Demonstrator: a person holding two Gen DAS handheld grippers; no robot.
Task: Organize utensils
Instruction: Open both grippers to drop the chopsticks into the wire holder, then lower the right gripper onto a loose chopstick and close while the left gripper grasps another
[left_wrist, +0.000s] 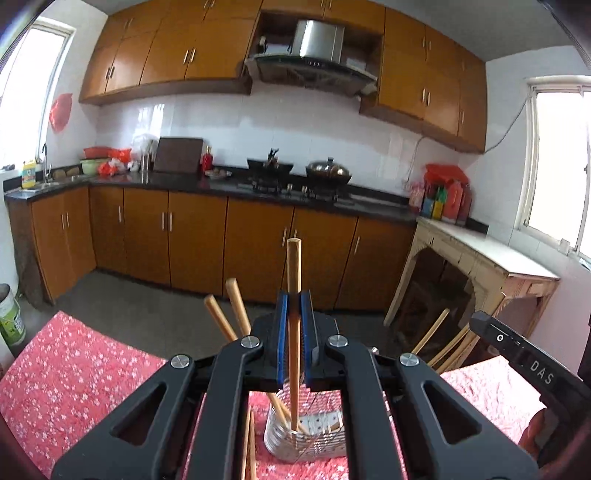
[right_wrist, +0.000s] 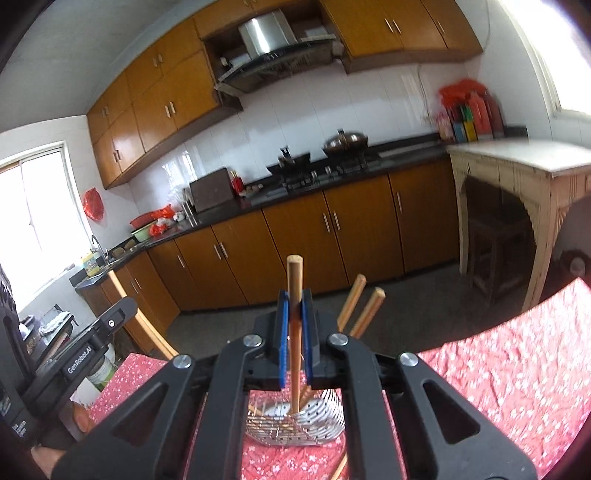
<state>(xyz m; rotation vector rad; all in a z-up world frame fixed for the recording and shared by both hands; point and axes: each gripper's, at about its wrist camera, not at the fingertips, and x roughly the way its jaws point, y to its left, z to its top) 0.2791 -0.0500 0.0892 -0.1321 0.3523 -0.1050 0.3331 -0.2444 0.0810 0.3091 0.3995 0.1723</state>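
left wrist view: left gripper (left_wrist: 294, 306) fingers clamp a chopstick (left_wrist: 294, 332); right gripper (right_wrist: 294, 306) fingers clamp another chopstick (right_wrist: 295, 332).

The left gripper (left_wrist: 294, 314) and right gripper (right_wrist: 294, 314) look alike: black arms with triangle holes, round silver screws, and blue fingers (left_wrist: 281, 332). At 8 o'clock in the right view, white letters say "GenRobot.AI", with bare skin below.
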